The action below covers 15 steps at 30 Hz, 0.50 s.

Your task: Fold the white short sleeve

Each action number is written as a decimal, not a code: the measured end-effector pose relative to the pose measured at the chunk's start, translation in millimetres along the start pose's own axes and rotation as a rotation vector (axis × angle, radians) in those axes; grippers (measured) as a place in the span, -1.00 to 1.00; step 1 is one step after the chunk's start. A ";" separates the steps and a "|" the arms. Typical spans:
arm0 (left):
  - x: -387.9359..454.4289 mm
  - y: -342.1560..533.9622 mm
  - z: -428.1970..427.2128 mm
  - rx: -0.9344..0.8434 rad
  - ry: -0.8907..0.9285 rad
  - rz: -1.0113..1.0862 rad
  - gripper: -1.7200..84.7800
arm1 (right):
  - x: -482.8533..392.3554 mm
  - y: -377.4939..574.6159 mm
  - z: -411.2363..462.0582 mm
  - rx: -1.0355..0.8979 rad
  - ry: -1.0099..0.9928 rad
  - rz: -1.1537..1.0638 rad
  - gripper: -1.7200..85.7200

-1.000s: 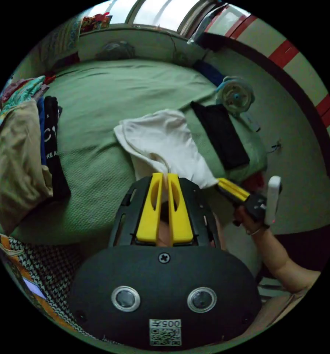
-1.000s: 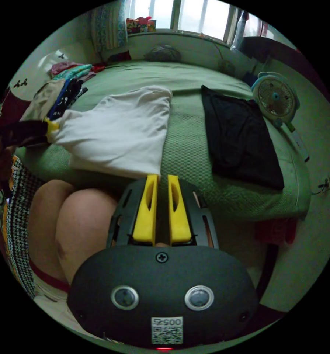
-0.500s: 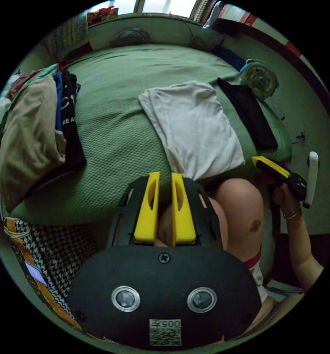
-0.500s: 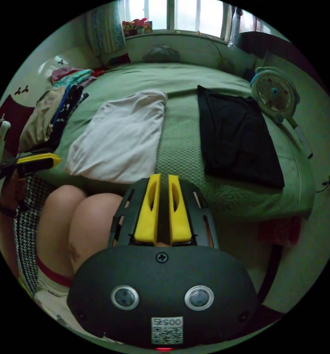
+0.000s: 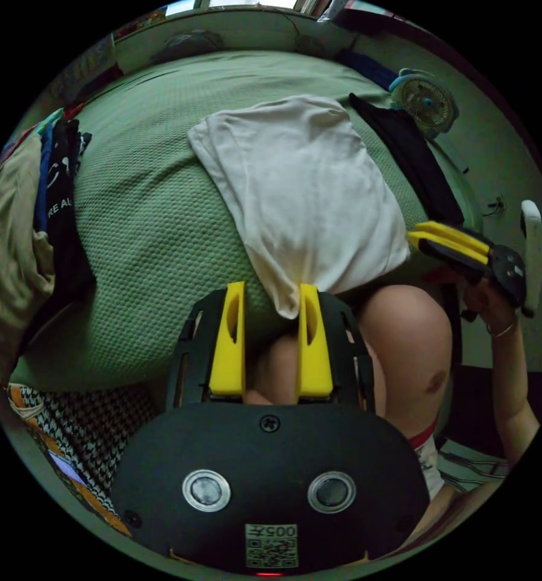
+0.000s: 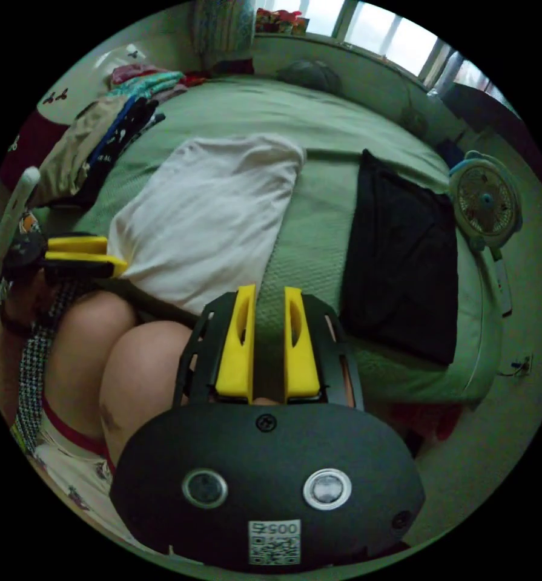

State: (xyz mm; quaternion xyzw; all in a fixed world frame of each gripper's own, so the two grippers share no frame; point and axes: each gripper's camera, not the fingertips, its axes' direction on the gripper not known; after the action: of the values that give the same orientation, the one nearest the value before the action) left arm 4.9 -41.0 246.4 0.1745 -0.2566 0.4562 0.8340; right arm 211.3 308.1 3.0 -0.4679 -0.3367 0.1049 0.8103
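Left gripper (image 5: 269, 290) spread apart at the near edge of the bed (image 5: 155, 230), yellow jaws wide, the nearest corner of the white short sleeve (image 5: 301, 187) hanging down between them, close against the inner face of one jaw but not pinched by both. Just ahead of this gripper, the shirt lying folded into a long flat panel on the green bedspread, running away toward the far side of the bed. Beside that panel, further from the gripper, a black garment (image 5: 410, 163) laid flat, and beyond it a small fan (image 5: 425, 103) near the bed's far corner. To the other side of the gripper, a pile of folded clothes (image 5: 22, 236), tan and dark pieces stacked. Off beyond the shirt's near edge, the right gripper (image 5: 413, 233) held in a hand (image 5: 489, 296), its tips just beside the shirt's hem, jaws a little apart and holding nothing. Below the jaws, a bare knee (image 5: 404, 333).

From the right gripper view, right gripper (image 6: 266, 290) with jaws parted by a narrow gap, nothing between them, poised over the bedspread just past the white short sleeve (image 6: 210, 212) edge. Shirt ahead and to one side, black garment (image 6: 404, 254) ahead on the other side, fan (image 6: 485, 200) beyond it. Left gripper (image 6: 122, 254) in view at the shirt's near corner, tips touching the cloth. Stack of clothes (image 6: 95, 145) well beyond it.
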 end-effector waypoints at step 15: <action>-13.6 27.6 -40.1 -0.024 0.028 -0.013 -0.64 | 2.9 -166.6 36.7 -0.032 -0.093 0.115 -0.74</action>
State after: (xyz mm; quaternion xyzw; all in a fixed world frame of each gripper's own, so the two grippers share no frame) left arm -13.9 -14.6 207.5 0.1599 -0.2492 0.4501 0.8424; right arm 165.7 244.8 154.7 -0.4941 -0.3480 0.1676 0.7789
